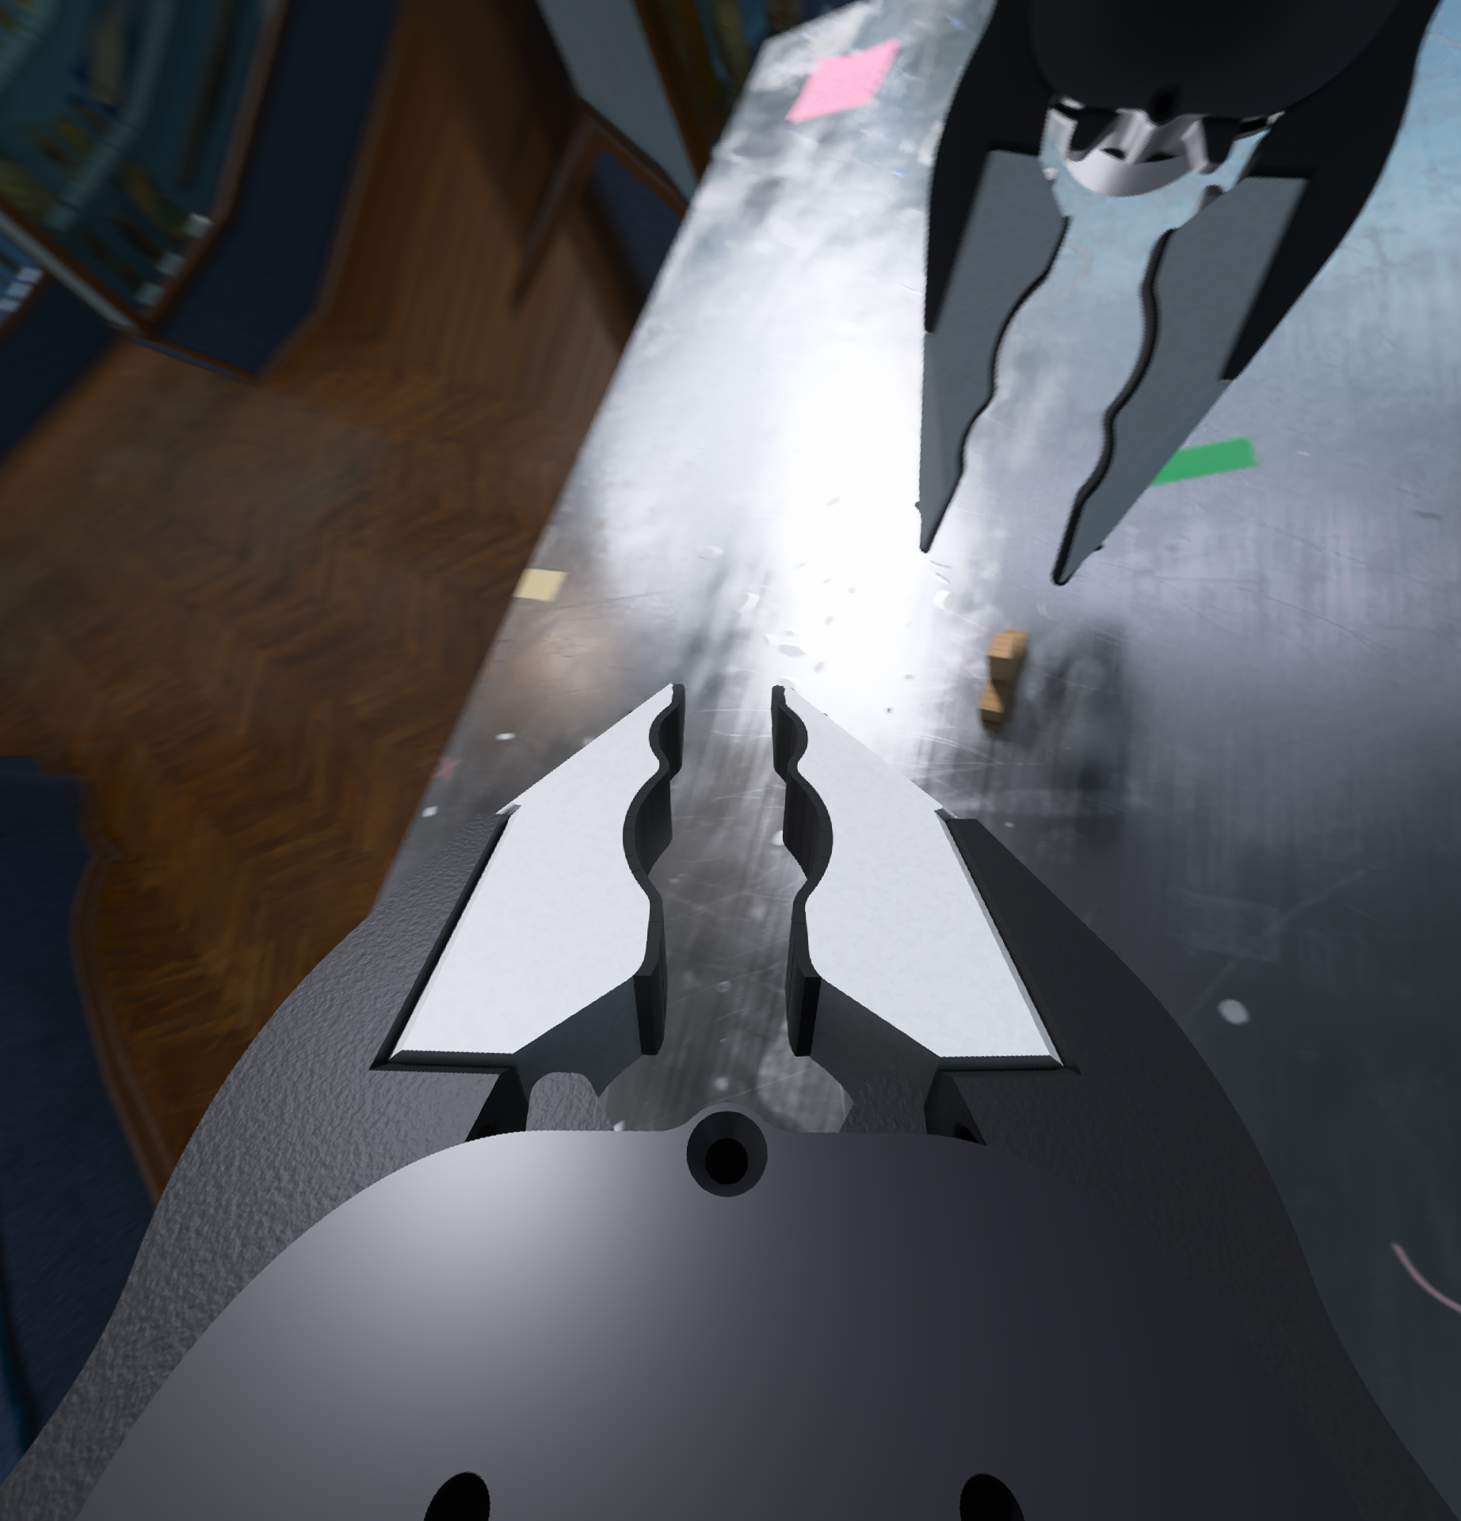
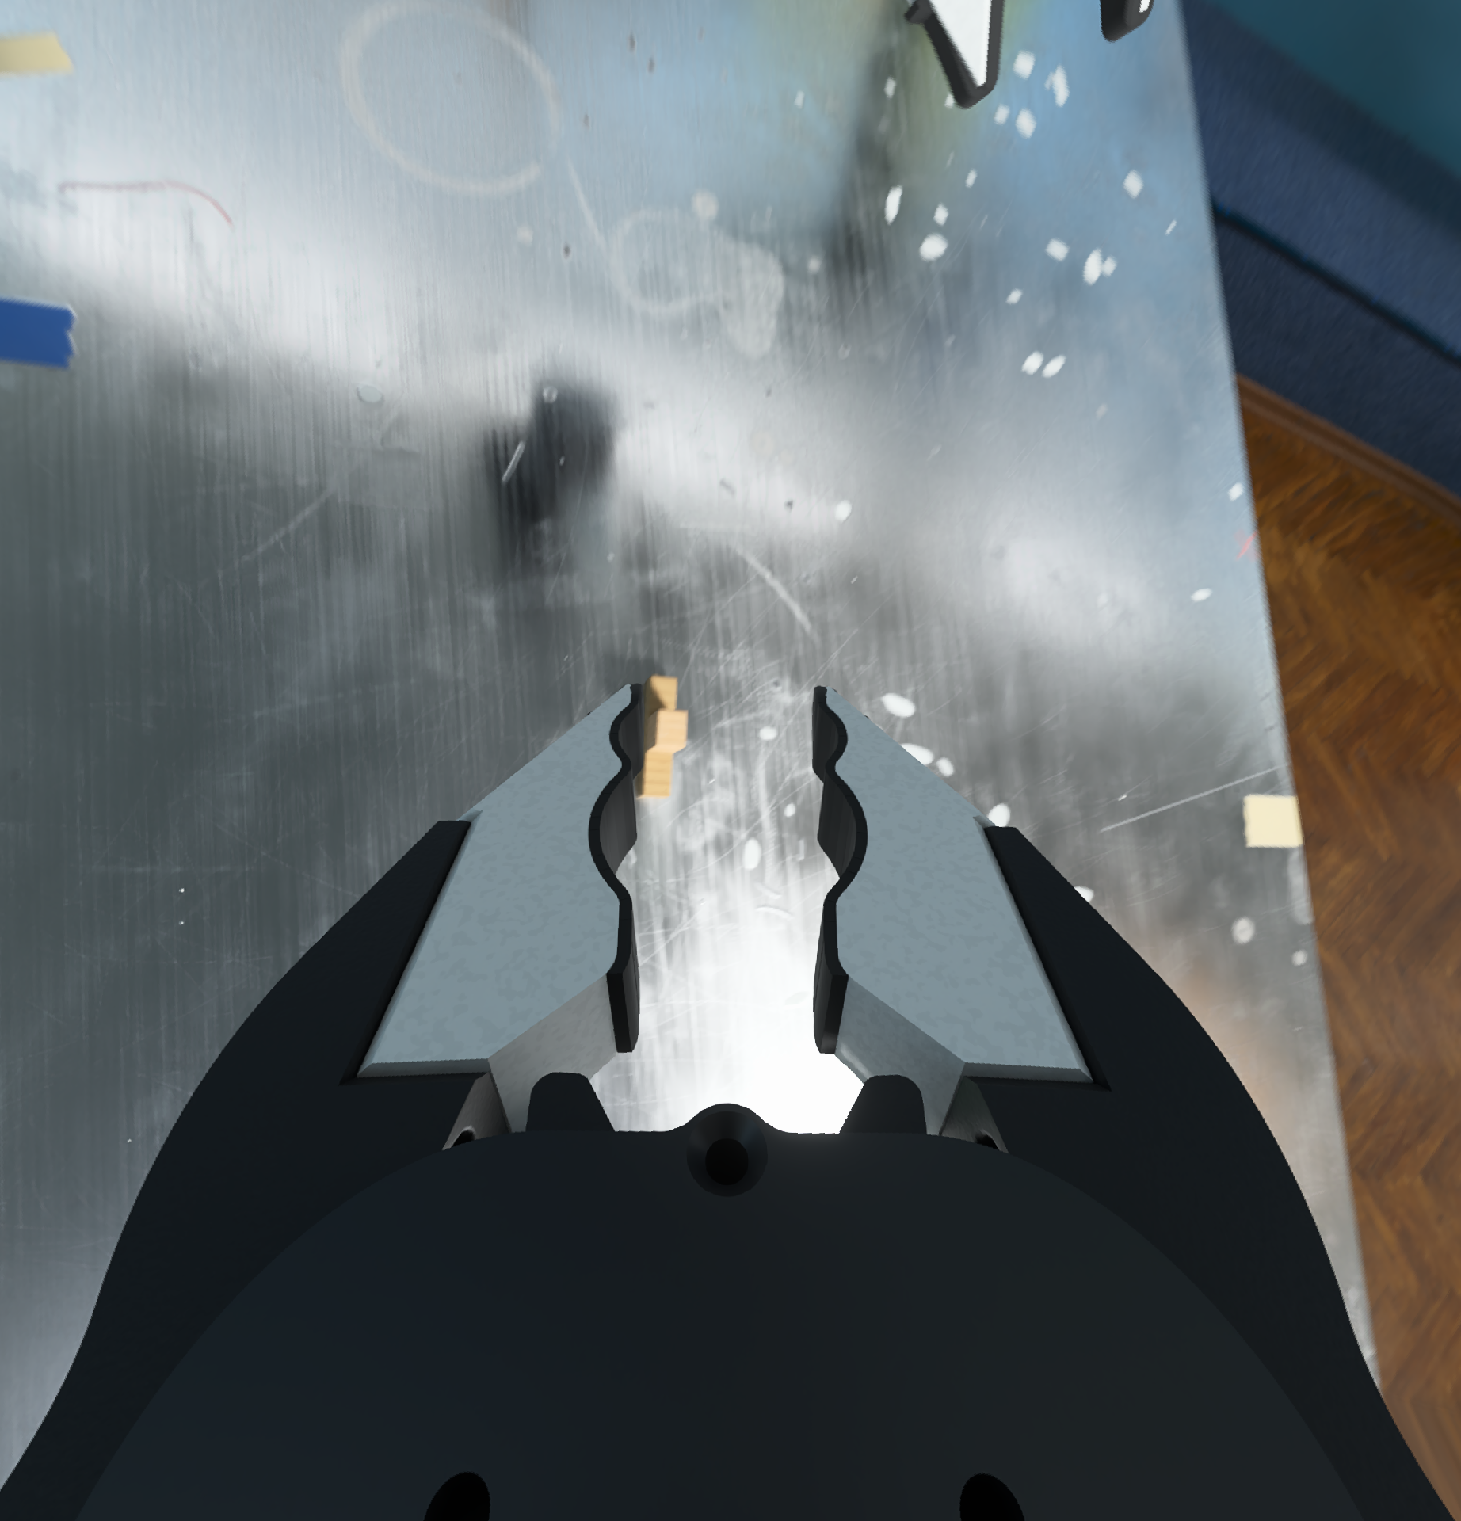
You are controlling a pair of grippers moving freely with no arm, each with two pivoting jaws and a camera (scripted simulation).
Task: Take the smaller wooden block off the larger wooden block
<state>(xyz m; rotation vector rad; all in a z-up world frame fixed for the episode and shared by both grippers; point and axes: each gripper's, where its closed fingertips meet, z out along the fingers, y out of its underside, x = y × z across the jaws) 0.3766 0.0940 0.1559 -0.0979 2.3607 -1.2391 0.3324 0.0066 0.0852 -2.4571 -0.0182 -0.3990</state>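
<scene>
The metal table (image 1: 793, 494) runs long and narrow, its one long edge dropping to a wooden floor (image 1: 258, 617), and most of its scratched top lies bare, with only flat scraps of tape near the rims: a pink piece (image 1: 846, 78), a green strip (image 1: 1205, 461) and a tan square (image 2: 1272, 820). The wooden blocks (image 1: 1003, 679) sit out in the open middle, well clear of the edge, the smaller wooden block (image 1: 1009, 644) stacked on the larger wooden block (image 1: 995, 706) (they look tiny from here). The right gripper (image 1: 995, 560) hangs above them, tips pointing down, and in its own view the stack (image 2: 661, 741) shows just past its left finger, not between the two. Its jaws stand moderately apart and hold nothing. The left gripper (image 1: 727, 691) hovers off to the side of the blocks, jaws narrowly apart, empty and touching nothing.
</scene>
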